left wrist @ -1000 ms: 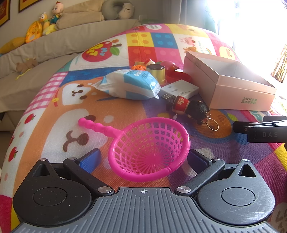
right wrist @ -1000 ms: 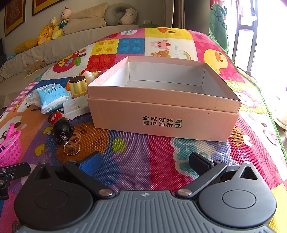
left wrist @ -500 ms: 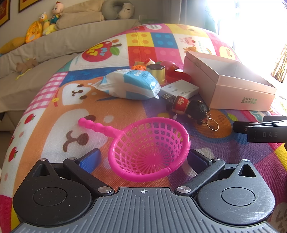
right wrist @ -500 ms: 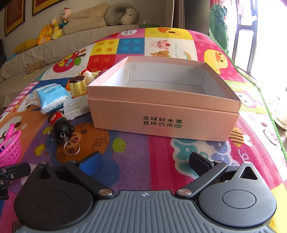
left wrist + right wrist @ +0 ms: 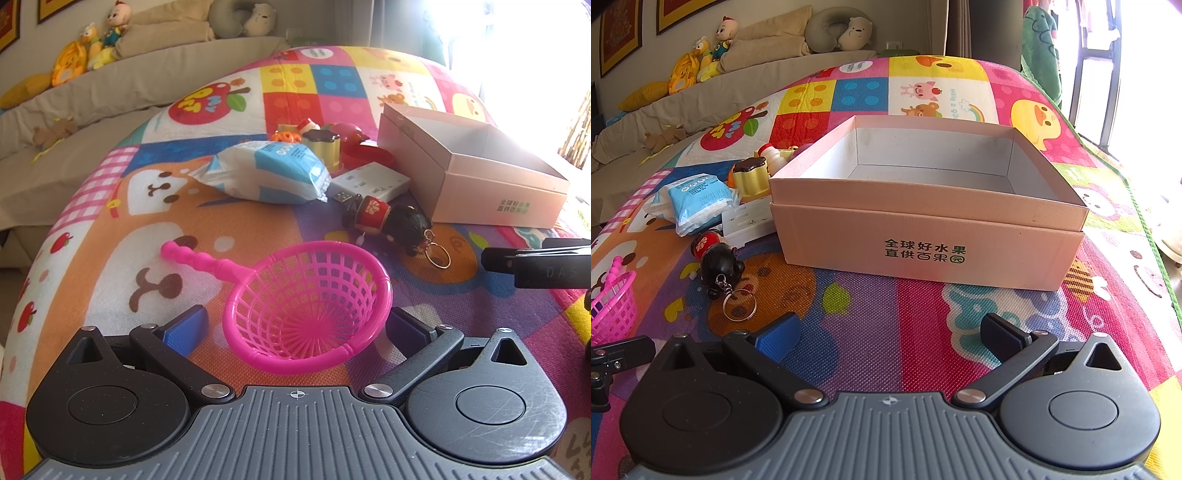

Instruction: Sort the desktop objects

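A pink plastic strainer (image 5: pixel 306 291) lies on the colourful mat between the fingers of my open left gripper (image 5: pixel 295 326), its handle pointing away to the left. Behind it lie a black doll keychain (image 5: pixel 391 221), a white power strip (image 5: pixel 369 182), a blue-white tissue pack (image 5: pixel 269 173) and a gold jar (image 5: pixel 321 147). An empty pink cardboard box (image 5: pixel 923 210) stands in front of my open, empty right gripper (image 5: pixel 890 334). The keychain (image 5: pixel 718 262) and tissue pack (image 5: pixel 696 199) show at its left.
Small red and orange toys (image 5: pixel 351 142) sit behind the jar. The right gripper's body (image 5: pixel 539 266) juts in at the right of the left wrist view. A sofa with plush toys (image 5: pixel 701 59) runs along the back. A window (image 5: pixel 1108 55) is at the right.
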